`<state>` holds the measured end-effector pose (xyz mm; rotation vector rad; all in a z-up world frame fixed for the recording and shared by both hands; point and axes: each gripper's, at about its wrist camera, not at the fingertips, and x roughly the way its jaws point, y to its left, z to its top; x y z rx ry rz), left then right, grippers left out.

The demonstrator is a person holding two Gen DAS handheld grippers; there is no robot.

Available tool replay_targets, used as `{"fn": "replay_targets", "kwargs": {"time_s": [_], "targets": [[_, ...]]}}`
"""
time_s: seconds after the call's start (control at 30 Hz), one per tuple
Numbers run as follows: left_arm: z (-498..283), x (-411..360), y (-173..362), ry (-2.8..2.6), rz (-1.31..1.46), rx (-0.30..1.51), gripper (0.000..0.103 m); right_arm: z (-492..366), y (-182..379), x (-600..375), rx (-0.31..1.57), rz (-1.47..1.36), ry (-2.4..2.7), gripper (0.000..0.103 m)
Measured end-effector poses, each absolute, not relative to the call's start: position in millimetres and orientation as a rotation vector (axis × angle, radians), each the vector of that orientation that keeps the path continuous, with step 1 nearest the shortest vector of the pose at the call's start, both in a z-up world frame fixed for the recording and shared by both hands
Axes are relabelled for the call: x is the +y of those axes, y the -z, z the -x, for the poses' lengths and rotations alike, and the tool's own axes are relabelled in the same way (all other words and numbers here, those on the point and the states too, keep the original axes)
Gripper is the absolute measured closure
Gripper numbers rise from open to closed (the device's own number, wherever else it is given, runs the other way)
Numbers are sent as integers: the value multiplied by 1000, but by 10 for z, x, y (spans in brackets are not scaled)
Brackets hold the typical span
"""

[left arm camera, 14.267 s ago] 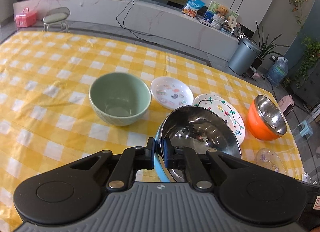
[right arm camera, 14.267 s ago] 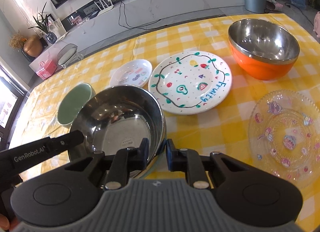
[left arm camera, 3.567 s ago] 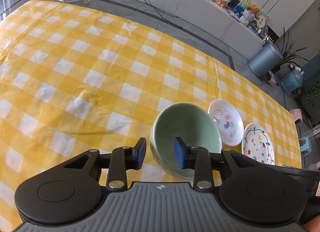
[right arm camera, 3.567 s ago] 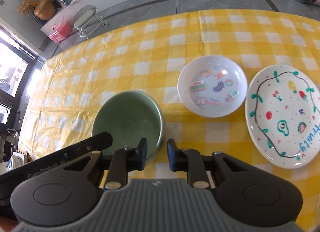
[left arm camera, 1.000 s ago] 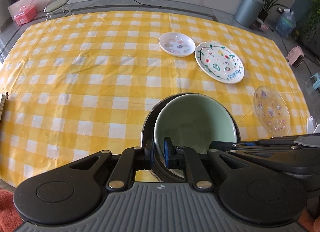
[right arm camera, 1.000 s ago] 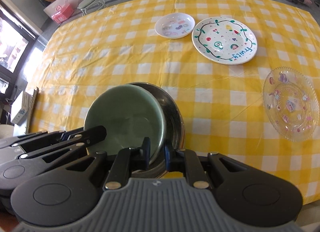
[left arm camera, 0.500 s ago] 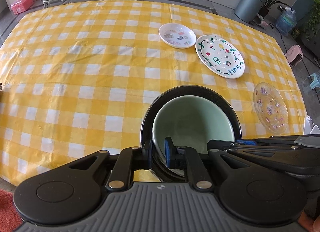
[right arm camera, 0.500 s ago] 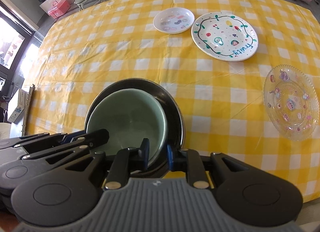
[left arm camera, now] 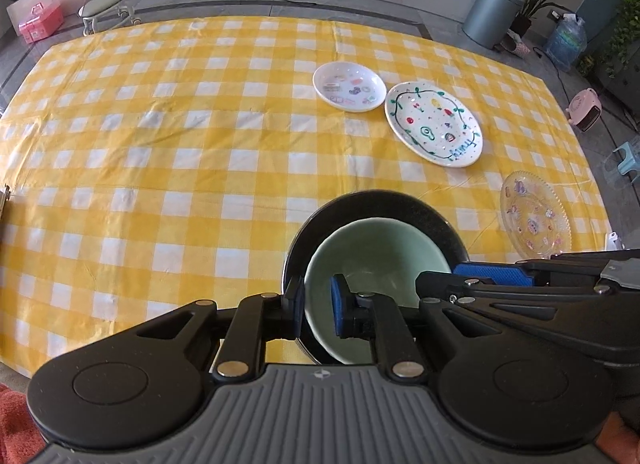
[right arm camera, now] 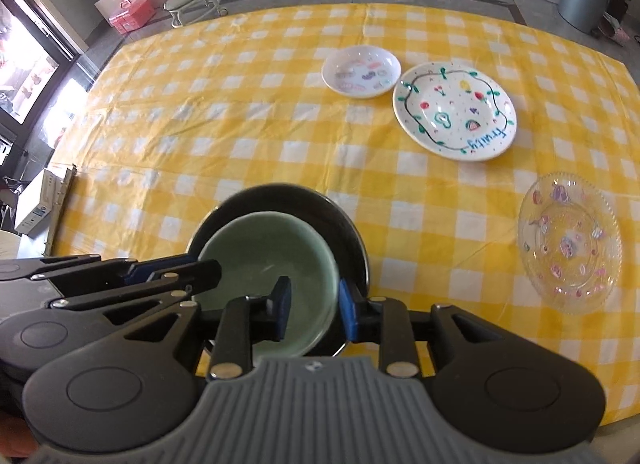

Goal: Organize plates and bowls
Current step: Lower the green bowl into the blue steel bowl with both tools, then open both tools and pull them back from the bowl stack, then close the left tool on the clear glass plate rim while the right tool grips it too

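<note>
Presently: green bowl nested inside steel bowl, near edge of the yellow checked tablecloth. Left gripper parted, straddling the green rim on its left side; right gripper wider apart, straddling the right side. Neither clamps. Remaining: small sticker plate, fruit plate, glass plate, all forward and rightward of the stack, so the right gripper sits nearer, judged best for plates
</note>
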<state>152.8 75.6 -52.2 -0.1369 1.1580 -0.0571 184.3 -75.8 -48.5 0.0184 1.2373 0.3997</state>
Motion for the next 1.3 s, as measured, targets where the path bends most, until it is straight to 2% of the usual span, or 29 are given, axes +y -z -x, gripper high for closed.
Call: {"fn": "replay_targets", "kwargs": {"time_s": [0.2, 0.27, 0.37, 0.47, 0.67, 0.9, 1.3], "targets": [[-1431, 723, 334, 63, 125, 1090, 86, -1770, 328, -800, 1196, -24, -425, 77], [-1360, 706, 226, 77, 137, 1045, 79, -1716, 244, -861, 1157, -32, -436, 76], [-1218, 641, 59, 103, 153, 940, 74, -1631, 129, -1038, 1087, -59, -425, 69], [-1061, 482, -71, 133, 129, 829, 70, -1531, 65, -1267, 1018, -87, -392, 69], [-881, 100, -119, 202, 150, 721, 69, -1344, 82, -1822, 853, -123, -300, 63], [-994, -299, 157, 298, 279, 776, 66, -1283, 366, -2370, 785, -94, -166, 63], [-1283, -845, 619, 266, 319, 818, 42, -1677, 866, -3076, 829, -237, 18, 63]]}}
